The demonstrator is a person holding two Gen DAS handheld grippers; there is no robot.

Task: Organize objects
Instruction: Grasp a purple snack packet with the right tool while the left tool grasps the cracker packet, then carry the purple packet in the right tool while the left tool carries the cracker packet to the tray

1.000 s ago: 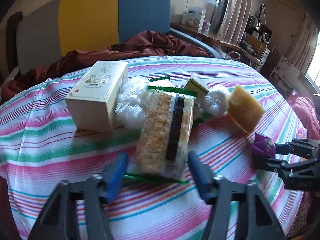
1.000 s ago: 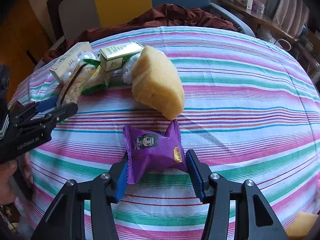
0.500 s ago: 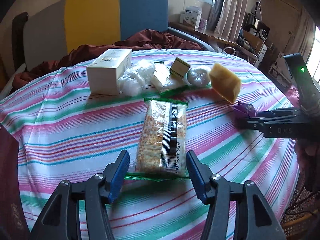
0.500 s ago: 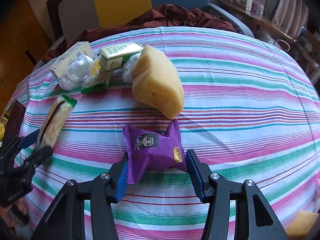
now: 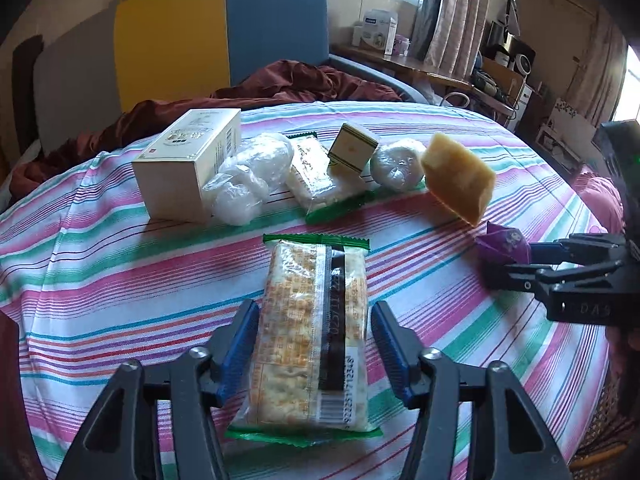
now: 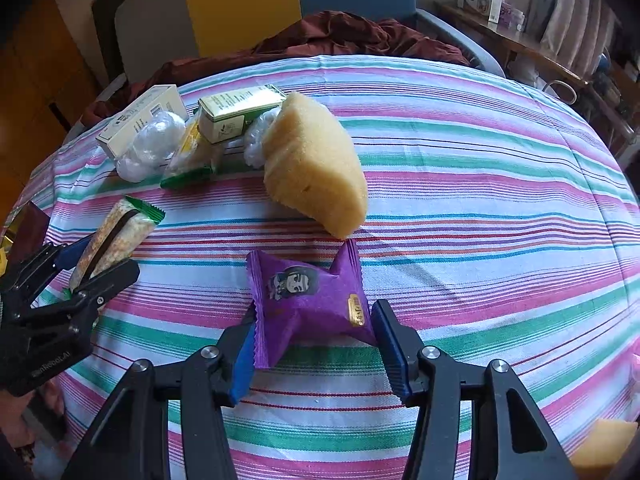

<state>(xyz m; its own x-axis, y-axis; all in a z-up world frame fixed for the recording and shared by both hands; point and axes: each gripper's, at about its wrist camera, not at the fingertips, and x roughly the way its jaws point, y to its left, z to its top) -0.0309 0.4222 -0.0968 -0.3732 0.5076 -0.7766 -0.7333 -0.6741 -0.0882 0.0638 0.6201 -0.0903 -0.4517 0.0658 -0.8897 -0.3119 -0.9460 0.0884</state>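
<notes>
Purple pouch (image 6: 310,300) sat clamped in our right gripper (image 6: 316,344) near the sponge (image 6: 316,164); our left gripper (image 5: 314,354) clasped the cracker pack (image 5: 314,332). Next, we judged, both needed placing in the row.

On the striped cloth lie two green-edged clear cracker packets, one (image 5: 314,344) at lower centre and one (image 5: 316,176) above it. There are two cardboard boxes, a large white one (image 5: 188,164) at upper left and a small green-striped one (image 5: 352,150). Two clear plastic-wrapped white bundles (image 5: 248,180) (image 5: 396,164) flank them. One yellow sponge block (image 5: 456,178) and one purple foil snack pouch (image 6: 308,300) complete it.
</notes>
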